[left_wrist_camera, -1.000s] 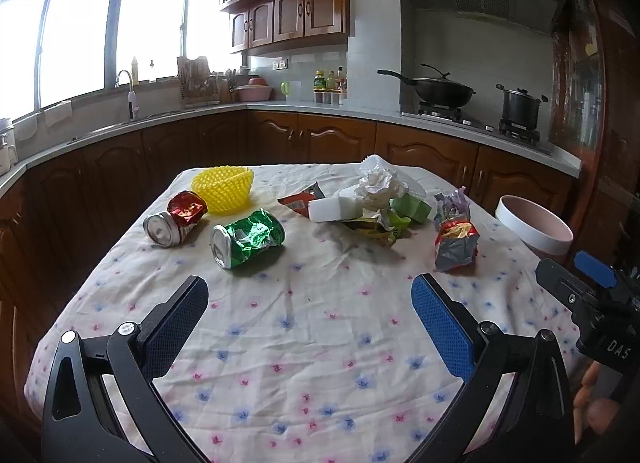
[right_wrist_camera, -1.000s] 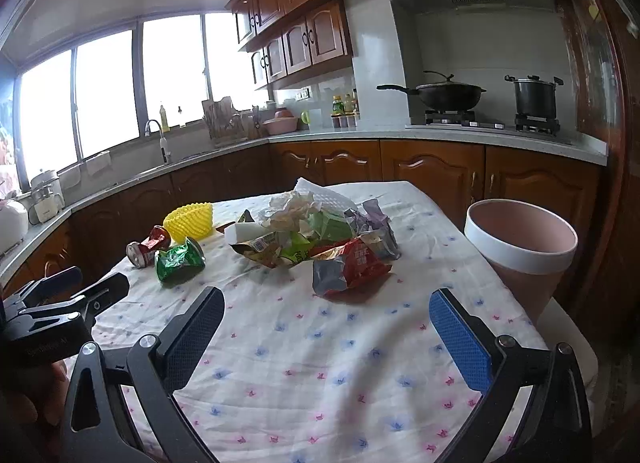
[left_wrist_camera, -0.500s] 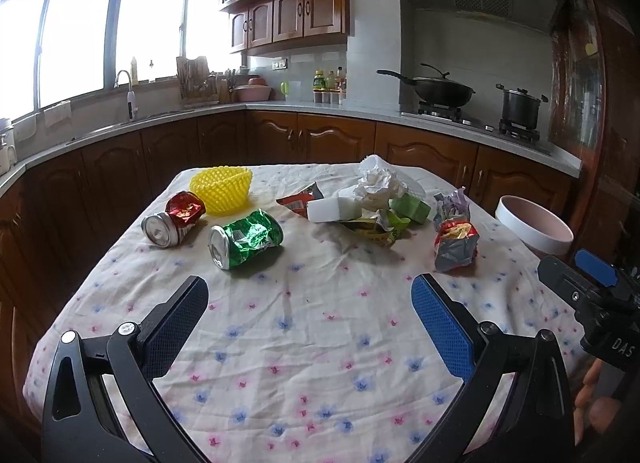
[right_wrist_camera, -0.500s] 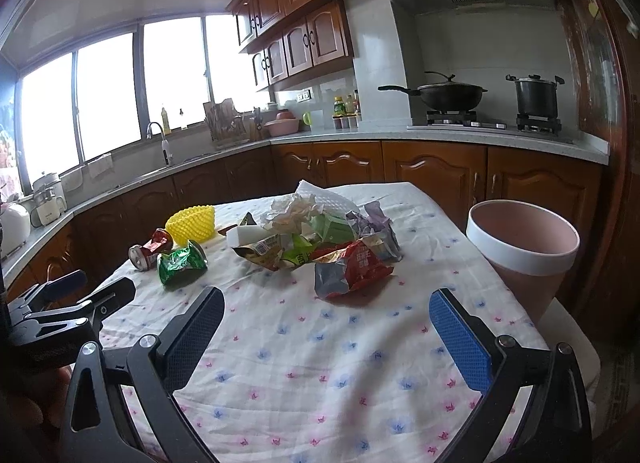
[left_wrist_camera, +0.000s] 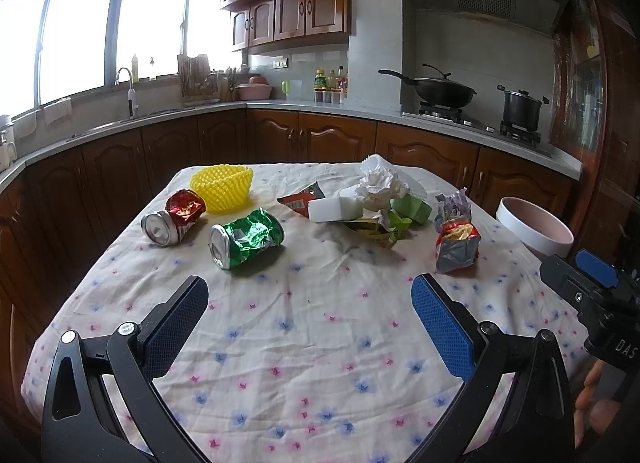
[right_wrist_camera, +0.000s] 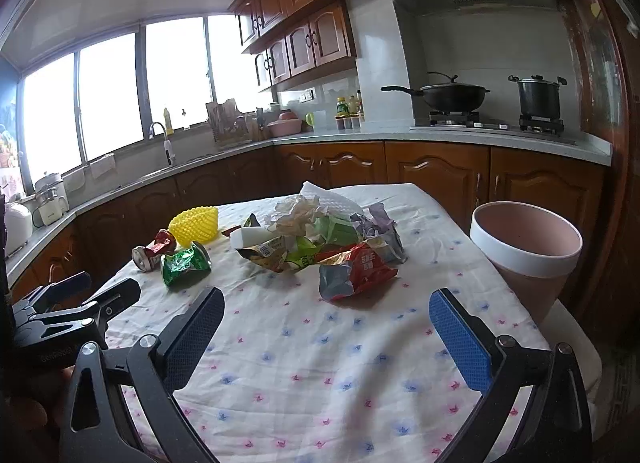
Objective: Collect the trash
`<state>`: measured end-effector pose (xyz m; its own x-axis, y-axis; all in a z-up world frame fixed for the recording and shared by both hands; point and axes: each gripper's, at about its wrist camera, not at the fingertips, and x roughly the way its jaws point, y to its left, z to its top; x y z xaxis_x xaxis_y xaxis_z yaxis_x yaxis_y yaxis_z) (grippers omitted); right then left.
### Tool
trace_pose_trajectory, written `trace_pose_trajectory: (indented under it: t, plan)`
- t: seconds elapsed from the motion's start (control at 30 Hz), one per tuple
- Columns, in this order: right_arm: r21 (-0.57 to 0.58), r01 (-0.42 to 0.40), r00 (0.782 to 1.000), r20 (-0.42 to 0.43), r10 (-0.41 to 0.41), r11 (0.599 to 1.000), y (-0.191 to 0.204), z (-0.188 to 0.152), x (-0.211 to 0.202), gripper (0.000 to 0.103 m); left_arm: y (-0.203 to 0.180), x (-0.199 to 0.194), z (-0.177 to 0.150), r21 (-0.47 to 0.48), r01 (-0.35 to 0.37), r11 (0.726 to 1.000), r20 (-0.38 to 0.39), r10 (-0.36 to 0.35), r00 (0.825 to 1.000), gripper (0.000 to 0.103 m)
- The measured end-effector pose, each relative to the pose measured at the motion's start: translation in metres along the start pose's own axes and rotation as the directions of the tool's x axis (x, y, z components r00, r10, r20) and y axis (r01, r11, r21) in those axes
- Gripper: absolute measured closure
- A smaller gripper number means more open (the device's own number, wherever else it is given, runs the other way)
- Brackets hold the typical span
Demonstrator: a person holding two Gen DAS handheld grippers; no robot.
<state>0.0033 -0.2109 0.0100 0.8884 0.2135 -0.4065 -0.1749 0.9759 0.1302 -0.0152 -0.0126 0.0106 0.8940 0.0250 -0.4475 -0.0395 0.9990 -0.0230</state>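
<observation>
Trash [left_wrist_camera: 376, 207] lies heaped mid-worktop [left_wrist_camera: 304, 327], pink bin [right_wrist_camera: 524, 251] beside it; left gripper [left_wrist_camera: 310, 311] and right gripper [right_wrist_camera: 326, 323] fingers spread wide, empty.

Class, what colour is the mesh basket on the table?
Yellow basket, clearest in the left wrist view.

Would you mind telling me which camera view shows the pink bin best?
The right wrist view: the pink bin shows its whole rim, inside and tapering wall beside the table. The left wrist view catches only its rim and upper wall, far right.
</observation>
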Motion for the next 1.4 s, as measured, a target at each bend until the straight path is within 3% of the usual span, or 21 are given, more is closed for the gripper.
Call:
trace_pose_trajectory:
  t: [0.7, 1.4]
  plan:
    - [0.005, -0.004, 1.0, -0.017, 0.004, 1.0, 0.0, 0.0, 0.006, 0.0, 0.003, 0.006, -0.006, -0.013, 0.024, 1.0, -0.018, -0.025, 1.0, 0.0]
    - [0.062, -0.009, 0.996, -0.085, 0.014, 0.998, -0.027, 0.019, 0.04, 0.001, 0.016, 0.065, 0.031, -0.092, 0.104, 0.99, -0.147, -0.117, 0.982, 0.0]
